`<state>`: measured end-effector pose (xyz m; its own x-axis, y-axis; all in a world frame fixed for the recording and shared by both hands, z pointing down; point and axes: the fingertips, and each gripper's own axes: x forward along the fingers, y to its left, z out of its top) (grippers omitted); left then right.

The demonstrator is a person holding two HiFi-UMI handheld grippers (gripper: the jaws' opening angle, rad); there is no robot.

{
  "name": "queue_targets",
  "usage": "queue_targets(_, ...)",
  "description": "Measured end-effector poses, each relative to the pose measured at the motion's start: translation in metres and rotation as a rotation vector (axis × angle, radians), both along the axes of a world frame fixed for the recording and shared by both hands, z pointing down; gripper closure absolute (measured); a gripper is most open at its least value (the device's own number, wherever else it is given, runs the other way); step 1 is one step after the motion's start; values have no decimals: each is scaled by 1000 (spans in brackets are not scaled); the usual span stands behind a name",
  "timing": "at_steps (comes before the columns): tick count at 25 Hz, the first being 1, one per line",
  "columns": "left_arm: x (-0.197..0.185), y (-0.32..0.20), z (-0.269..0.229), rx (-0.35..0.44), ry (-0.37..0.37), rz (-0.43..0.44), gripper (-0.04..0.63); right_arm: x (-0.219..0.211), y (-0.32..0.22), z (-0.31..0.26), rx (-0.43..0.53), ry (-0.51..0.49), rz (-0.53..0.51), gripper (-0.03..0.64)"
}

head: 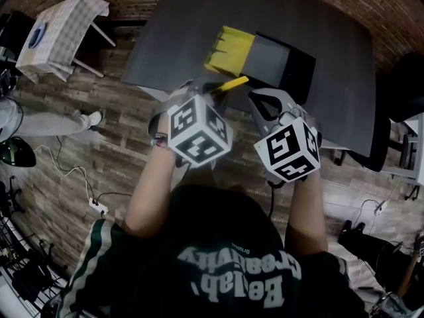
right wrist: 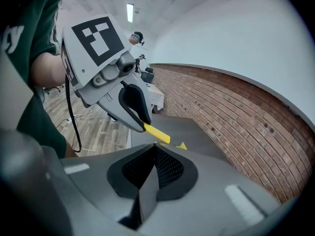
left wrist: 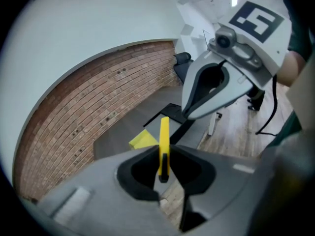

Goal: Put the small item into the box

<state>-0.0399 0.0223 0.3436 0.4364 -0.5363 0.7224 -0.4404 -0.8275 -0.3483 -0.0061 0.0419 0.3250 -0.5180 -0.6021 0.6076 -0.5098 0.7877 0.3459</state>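
A flat yellow strip, the small item [head: 230, 84], sticks out from my left gripper [head: 215, 89], which is shut on it just above the near edge of the dark grey table [head: 179, 38]. In the left gripper view the strip [left wrist: 164, 132] stands edge-on between the pads. The box [head: 278, 59] lies open on the table beyond, its yellow lid [head: 228, 48] folded to the left. My right gripper [head: 256, 98] hovers beside the left one, shut and empty; its closed tips [right wrist: 155, 145] meet in the right gripper view, close to the strip [right wrist: 157, 133].
A small table with a checked cloth [head: 63, 25] stands at the far left, with a person's leg and shoe [head: 63, 121] near it. Cables and a power strip [head: 98, 207] lie on the wood floor. A brick wall [left wrist: 88, 112] runs behind the table. A dark chair [head: 387, 144] stands at the right.
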Motion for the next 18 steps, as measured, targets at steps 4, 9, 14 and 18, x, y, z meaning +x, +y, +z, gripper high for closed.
queue_targets(4,-6,-28,5,-15,1,10,529,-6,-26,6,-15,5,9,611)
queue_targets(9,-14,-61,8,-29,6,23,529,-13,-58,9,-28,14,27,611)
queue_targets(14,-20,-90,13,-48,16,39,529,-19,-86,10,-34,14,56,611)
queue_targets(18,-23,-116,13,-54,20,56,529,-24,-111,9,-39,16,72,611)
